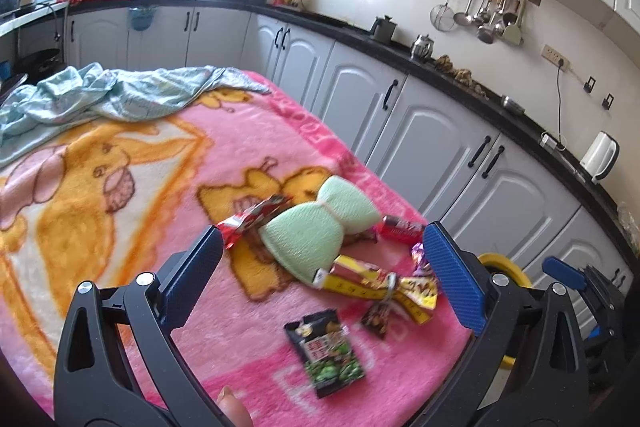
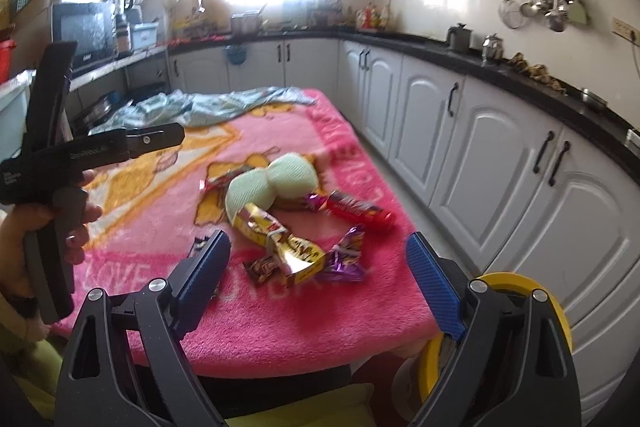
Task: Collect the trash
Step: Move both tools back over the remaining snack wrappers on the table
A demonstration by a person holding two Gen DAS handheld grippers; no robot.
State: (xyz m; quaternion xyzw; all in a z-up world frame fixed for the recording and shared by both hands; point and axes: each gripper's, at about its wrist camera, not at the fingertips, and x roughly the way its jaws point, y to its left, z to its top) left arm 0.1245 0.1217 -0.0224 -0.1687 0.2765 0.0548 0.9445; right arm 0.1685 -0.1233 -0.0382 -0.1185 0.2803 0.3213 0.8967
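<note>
Both grippers, left gripper (image 1: 322,269) and right gripper (image 2: 318,267), hung wide open, empty, above pink blanket (image 1: 140,211). Wrappers clustered beside green sponge (image 1: 320,223); yellow wrapper (image 2: 280,243) nearest right. Best: straddle crumpled middle, avoid snagging fleece, then close.

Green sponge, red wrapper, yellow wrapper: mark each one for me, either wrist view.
green sponge (image 1: 320,223): left wrist view, on its pinched middle.
red wrapper (image 2: 358,209): right wrist view, on the middle of the pack.
yellow wrapper (image 2: 280,239): right wrist view, on the crumpled middle, below the sponge.
</note>
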